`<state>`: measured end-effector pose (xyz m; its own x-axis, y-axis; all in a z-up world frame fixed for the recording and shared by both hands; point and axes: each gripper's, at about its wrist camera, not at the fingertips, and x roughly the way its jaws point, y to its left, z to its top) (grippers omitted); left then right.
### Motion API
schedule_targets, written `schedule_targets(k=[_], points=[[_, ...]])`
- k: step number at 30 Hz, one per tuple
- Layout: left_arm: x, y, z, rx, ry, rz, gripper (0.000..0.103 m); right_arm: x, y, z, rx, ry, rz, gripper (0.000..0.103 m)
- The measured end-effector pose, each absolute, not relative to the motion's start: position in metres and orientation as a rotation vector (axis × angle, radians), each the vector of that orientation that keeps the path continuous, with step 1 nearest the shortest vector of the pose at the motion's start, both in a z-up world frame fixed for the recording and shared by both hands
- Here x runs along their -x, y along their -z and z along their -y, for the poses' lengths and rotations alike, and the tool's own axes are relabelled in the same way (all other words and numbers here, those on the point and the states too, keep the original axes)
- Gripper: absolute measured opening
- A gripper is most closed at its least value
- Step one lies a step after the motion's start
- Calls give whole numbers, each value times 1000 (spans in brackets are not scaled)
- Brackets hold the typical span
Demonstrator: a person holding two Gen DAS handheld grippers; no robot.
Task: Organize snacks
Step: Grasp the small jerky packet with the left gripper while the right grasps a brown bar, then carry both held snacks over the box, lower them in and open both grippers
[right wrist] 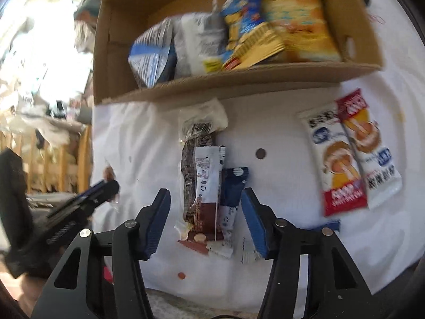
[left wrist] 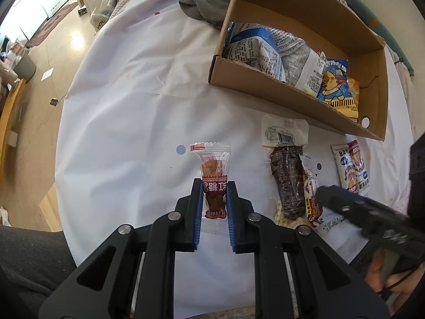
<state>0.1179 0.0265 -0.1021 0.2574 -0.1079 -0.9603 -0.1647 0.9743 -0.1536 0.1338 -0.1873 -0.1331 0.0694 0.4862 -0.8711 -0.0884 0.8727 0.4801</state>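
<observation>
My left gripper point(left wrist: 214, 186) is shut on a small clear snack packet with a red label point(left wrist: 214, 178), which lies on the white table cloth point(left wrist: 127, 111). My right gripper point(right wrist: 205, 196) is open, its fingers on either side of a small pile: a dark long packet point(right wrist: 190, 170), a white and brown packet point(right wrist: 207, 186) and a navy packet point(right wrist: 233, 186). The right gripper also shows at the right of the left wrist view point(left wrist: 358, 210). A cardboard box point(left wrist: 265, 79) with several snack bags stands behind; it also shows in the right wrist view point(right wrist: 239, 82).
Two red and white packets point(right wrist: 353, 156) lie right of the pile. A grey cloth point(left wrist: 207, 8) lies left of the box. The round table's edge drops to a wooden floor point(left wrist: 39, 79) on the left.
</observation>
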Motion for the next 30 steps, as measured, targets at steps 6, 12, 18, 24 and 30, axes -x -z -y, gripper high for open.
schedule_targets(k=[6,12,18,24,30], points=[[-118,101,-27,251,-45,-1310,14,-134,142,182,-289,-415,-1461,46],[-117,103,-26,252,-40,-1313,14,-127,134,186,-292,-441,-1427,19],[-115,99,-23,212,-59,-1291,14,-120,116,202,-354,-473,-1367,19],[-114,95,-24,179,-75,-1253,14,-115,98,216,-389,-511,-1301,19],[-114,85,-21,156,-83,-1203,14,-113,86,230,-439,-534,-1249,19]])
